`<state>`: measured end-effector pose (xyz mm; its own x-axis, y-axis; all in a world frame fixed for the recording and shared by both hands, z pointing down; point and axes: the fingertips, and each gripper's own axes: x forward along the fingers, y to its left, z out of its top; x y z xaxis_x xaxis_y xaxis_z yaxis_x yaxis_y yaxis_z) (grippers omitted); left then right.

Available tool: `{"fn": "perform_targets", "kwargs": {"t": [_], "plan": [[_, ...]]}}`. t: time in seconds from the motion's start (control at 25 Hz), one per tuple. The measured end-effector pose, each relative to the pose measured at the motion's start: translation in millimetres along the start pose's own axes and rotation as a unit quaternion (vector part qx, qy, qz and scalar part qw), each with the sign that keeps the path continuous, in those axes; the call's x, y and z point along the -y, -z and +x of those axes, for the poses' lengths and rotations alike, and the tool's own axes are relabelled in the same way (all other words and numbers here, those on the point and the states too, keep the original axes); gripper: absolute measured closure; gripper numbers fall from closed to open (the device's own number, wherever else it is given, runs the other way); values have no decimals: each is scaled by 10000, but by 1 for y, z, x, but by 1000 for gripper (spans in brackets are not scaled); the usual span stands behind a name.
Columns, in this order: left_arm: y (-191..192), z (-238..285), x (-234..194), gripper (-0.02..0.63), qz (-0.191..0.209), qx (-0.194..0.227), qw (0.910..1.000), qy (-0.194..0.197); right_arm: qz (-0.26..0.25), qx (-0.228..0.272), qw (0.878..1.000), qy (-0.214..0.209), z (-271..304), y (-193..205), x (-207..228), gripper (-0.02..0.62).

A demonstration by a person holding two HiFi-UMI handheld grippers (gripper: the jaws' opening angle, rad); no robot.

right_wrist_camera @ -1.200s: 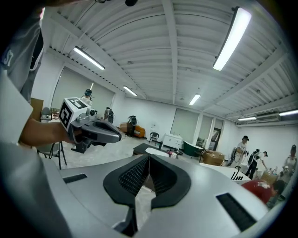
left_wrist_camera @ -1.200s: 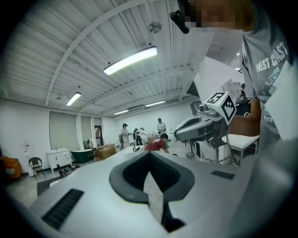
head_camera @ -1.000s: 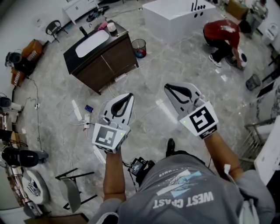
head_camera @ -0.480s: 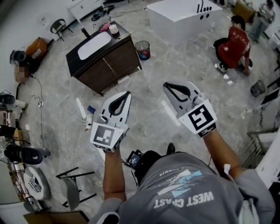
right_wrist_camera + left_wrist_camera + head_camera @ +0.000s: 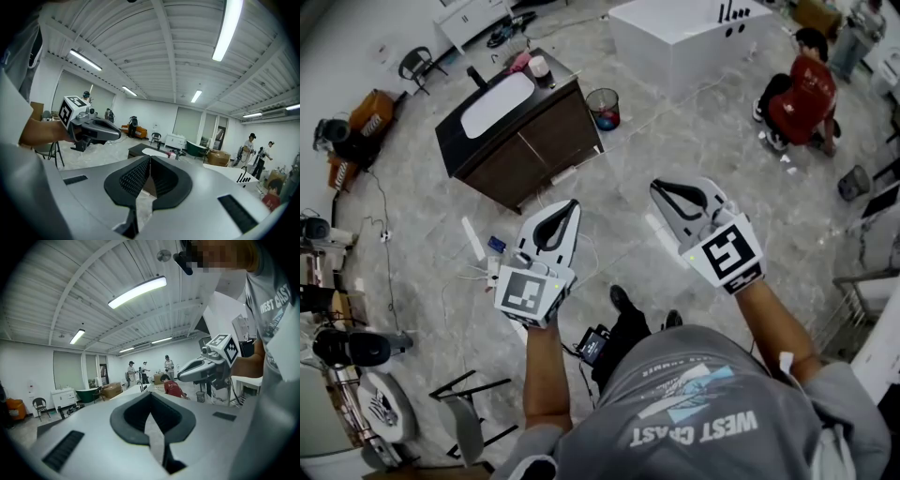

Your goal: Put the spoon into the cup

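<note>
Head view: left hand-held gripper (image 5: 571,203), right hand-held gripper (image 5: 657,186), jaws together.

The grey right gripper (image 5: 149,160), its black-padded jaws closed on nothing, points across a workshop at a dark cabinet with a white basin (image 5: 146,151), between the marker-cubed left gripper (image 5: 117,135) and a white rectangular bathtub (image 5: 227,172).

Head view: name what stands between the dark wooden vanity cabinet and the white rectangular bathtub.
A round mesh waste bin with colourful contents, nearer the dark wooden vanity cabinet than the white rectangular bathtub; the head view shows it.
</note>
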<state>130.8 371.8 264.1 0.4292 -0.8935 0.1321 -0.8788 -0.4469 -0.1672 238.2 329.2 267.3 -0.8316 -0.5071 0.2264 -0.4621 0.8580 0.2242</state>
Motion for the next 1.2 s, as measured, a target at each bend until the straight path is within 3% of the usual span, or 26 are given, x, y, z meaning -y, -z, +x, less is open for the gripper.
{"fn": "perform_targets", "kwargs": {"t": [0.88,1.2], "plan": [[15,77,-119,604,-187,67,9981,588,240,-219,9986,406,127,-6,57,563],[23,80,-164,604,-107,90,9972,741,225,-268,9977,579,170,-16,59,563]]}}
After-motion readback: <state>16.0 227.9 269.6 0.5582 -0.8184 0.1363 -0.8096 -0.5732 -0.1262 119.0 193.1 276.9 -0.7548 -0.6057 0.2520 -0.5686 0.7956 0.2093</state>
